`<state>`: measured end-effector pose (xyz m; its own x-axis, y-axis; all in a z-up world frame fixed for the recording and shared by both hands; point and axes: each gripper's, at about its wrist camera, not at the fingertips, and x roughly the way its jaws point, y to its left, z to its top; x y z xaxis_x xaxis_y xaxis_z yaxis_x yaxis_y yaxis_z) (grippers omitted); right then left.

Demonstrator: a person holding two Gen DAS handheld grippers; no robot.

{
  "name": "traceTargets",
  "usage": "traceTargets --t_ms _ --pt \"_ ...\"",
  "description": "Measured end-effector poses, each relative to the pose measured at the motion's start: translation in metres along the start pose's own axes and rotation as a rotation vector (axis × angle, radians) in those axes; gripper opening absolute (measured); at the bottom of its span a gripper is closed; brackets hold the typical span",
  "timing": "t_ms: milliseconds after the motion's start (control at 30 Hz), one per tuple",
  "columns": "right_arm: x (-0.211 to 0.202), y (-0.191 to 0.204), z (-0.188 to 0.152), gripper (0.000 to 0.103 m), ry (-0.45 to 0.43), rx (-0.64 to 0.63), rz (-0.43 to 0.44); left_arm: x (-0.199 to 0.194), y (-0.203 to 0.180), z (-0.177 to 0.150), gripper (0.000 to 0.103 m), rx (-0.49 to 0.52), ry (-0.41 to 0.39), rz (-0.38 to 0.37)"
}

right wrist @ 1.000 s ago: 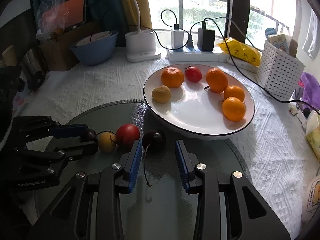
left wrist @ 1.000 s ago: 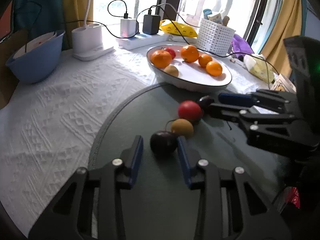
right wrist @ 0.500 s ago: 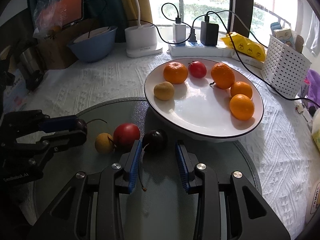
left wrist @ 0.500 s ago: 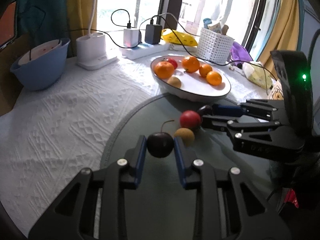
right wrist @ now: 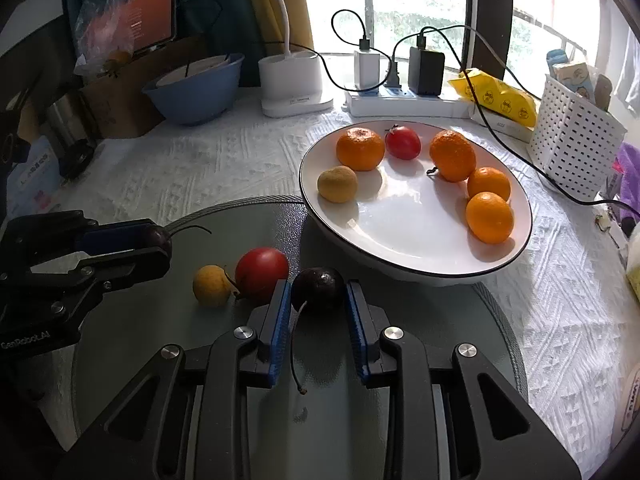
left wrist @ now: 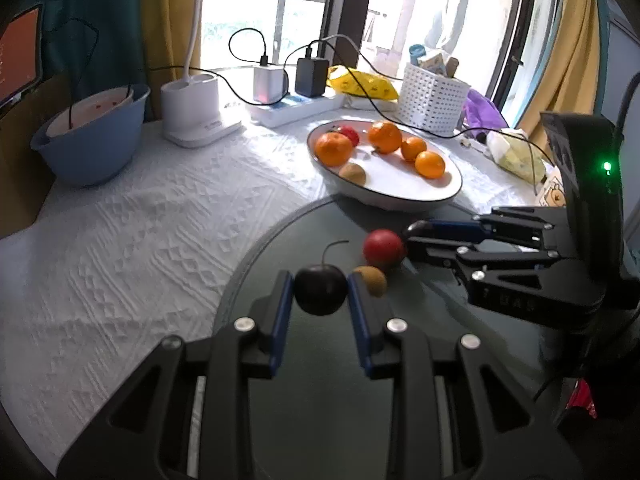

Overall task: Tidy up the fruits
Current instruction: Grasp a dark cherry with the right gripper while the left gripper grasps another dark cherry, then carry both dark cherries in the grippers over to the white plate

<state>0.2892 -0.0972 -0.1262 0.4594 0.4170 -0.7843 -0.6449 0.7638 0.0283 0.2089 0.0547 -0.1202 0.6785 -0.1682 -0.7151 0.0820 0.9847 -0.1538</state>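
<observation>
The left tongs [left wrist: 320, 294] have just closed on a dark cherry [left wrist: 320, 289] and lifted it off the glass turntable [left wrist: 304, 400] on the desk. A moment ago the right tongs [right wrist: 318, 304] stood wider; now they pinch a second dark cherry [right wrist: 318, 289], apparently resting beside the red fruit [right wrist: 262, 269]. Both cherries look ready for the white plate [right wrist: 400, 240] just beyond, where oranges [right wrist: 489, 217] lie. A small yellow fruit [right wrist: 212, 285] stays loose.
</observation>
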Motion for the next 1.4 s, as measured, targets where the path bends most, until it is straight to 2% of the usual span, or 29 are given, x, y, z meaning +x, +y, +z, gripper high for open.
traceTargets --t_ms 367,900,1400 --pt "-0.023 -0.006 -0.002 0.029 -0.050 0.006 0.002 -0.008 -0.015 0.005 0.029 0.024 -0.013 0.004" --pt "-0.046 -0.038 -0.006 0.030 -0.103 0.058 -0.009 -0.002 -0.042 0.022 0.029 0.072 -0.010 0.000" --pt "-0.046 -0.069 0.010 0.030 -0.120 0.081 -0.009 0.022 -0.058 0.056 0.029 0.099 -0.005 -0.020"
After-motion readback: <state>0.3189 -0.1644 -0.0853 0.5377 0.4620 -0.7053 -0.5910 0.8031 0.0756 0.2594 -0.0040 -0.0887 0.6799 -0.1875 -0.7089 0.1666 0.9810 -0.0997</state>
